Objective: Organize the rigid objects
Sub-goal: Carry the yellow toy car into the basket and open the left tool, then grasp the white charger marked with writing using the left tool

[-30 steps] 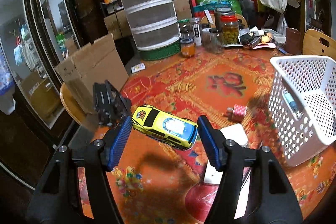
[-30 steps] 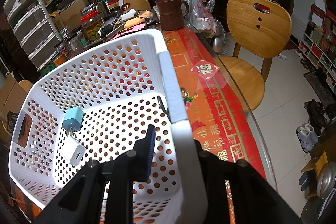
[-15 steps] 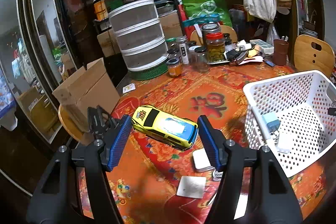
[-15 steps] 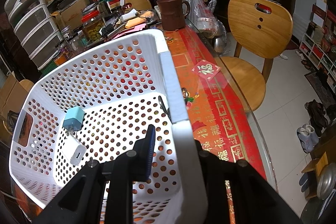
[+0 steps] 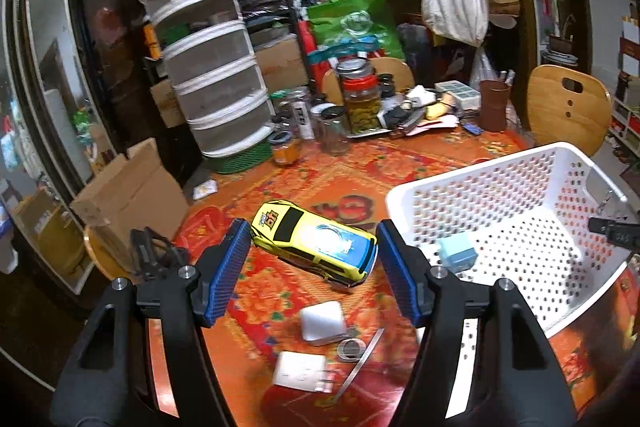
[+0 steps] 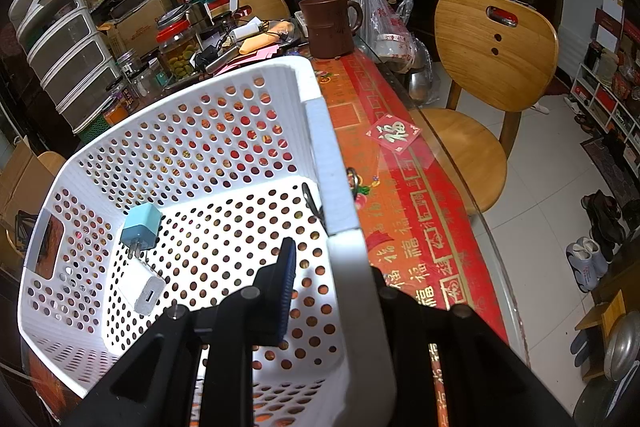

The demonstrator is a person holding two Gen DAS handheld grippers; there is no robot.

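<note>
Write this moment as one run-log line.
left gripper: holds toy car, lifted | right gripper: shut on basket wall | basket: two chargers

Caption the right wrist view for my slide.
Right gripper clamps the white basket's rim; two chargers inside.

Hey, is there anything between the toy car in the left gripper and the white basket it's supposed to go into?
Nothing visible blocks it. The toy car sits in the left hand-held gripper, and the white basket lies open-topped just to its right, with only its near rim to clear.

Black plastic tongs [image 5: 312, 259], blue ribbed pads [image 5: 230, 269], silver screws at the joints
</note>
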